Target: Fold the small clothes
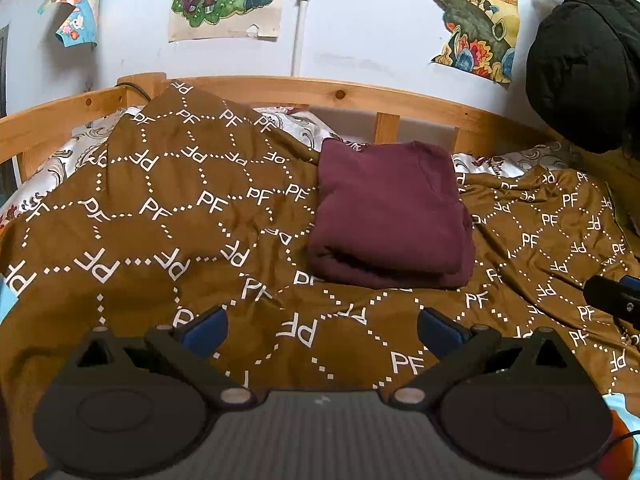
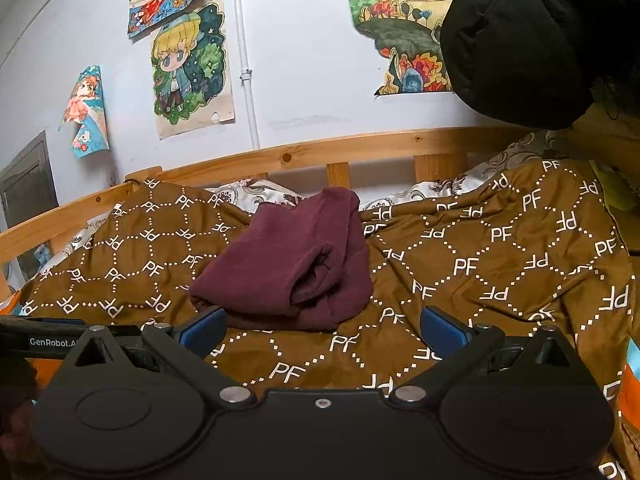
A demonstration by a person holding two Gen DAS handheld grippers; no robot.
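One folded maroon garment (image 1: 390, 212) lies on my bed's brown PF-patterned cover (image 1: 160, 220).
Left tool (image 1: 322, 330) and right tool (image 2: 322, 328) gape wide, empty; drawings (image 2: 192, 68) hang above the wooden rail (image 1: 304, 94).

Two black grippers, blue-padded fingers
Left gripper (image 1: 322, 330) has a ribbed grey deck and copper-toned pivot pins; right gripper (image 2: 322, 330) is all black, silver pins, one centre screw, white "GenRobot" lettering alongside

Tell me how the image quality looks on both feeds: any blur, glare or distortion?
Left wrist view: sharp, dim warm light, fisheye bows the bed rail, black corners, soft shadow on the brown blanket. Right wrist view: equally sharp, no glare, folded maroon garment clear, rail curved too.
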